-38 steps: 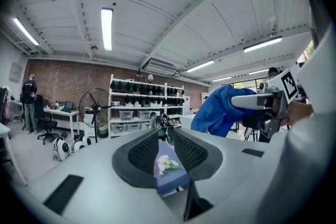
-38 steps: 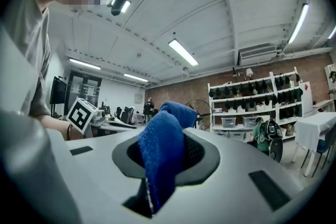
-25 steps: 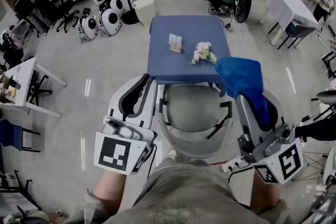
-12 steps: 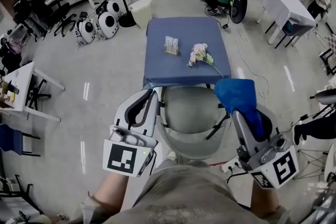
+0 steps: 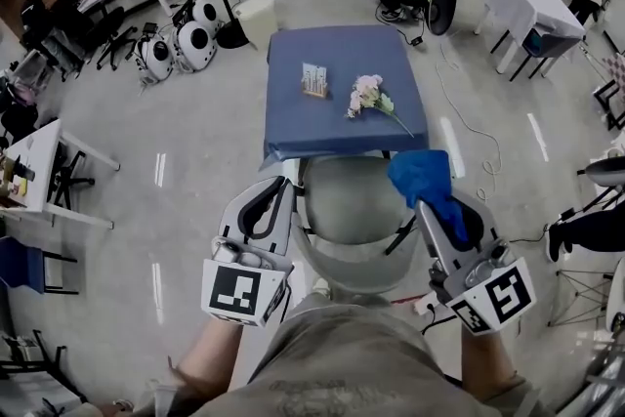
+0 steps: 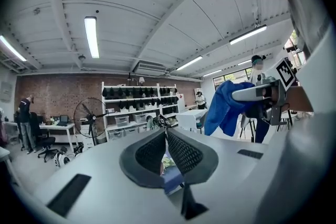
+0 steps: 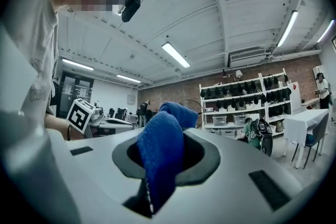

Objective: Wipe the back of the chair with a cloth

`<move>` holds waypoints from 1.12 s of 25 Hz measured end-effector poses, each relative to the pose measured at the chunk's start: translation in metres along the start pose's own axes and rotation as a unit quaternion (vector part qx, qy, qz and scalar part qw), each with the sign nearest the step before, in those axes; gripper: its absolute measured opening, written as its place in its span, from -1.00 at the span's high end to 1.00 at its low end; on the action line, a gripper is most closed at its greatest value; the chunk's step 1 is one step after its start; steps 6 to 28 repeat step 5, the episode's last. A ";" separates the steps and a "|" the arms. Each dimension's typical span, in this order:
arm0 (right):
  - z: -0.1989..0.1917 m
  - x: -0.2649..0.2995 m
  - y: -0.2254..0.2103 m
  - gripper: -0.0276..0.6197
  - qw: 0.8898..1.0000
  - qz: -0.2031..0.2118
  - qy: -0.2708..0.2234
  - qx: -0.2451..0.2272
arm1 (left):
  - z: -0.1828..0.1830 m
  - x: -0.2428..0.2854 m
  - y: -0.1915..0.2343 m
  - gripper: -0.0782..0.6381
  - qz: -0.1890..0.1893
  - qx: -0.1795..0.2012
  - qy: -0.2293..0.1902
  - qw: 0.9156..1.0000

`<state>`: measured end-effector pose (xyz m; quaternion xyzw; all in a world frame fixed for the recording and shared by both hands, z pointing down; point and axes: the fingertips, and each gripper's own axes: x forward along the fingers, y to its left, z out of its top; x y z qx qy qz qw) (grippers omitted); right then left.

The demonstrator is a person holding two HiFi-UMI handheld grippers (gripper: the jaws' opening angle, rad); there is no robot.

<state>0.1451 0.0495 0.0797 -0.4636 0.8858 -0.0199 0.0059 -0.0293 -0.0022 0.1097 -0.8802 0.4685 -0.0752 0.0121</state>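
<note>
Overhead, head view: rounded grey chair back [image 5: 347, 205] against blue-draped tabletop [image 5: 293, 132]; crumpled blue terry cloth [image 5: 420, 176] by its upper right edge.
Left gripper view: left claw [image 6: 166, 132] empty, ribbed black pads pressed together.
Right gripper view: right claw [image 7: 160, 160] pinching cloth.

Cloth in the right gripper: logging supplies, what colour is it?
The cloth is blue; clearest in the right gripper view.

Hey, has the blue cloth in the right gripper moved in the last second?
Yes. In the head view the blue cloth has dropped from overlapping the blue table's near corner to the grey chair back.
</note>
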 end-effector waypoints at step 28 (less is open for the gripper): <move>0.006 0.004 0.002 0.62 1.000 -0.002 -0.008 -0.006 | 0.003 0.002 0.003 0.70 -0.008 0.003 -0.002 1.000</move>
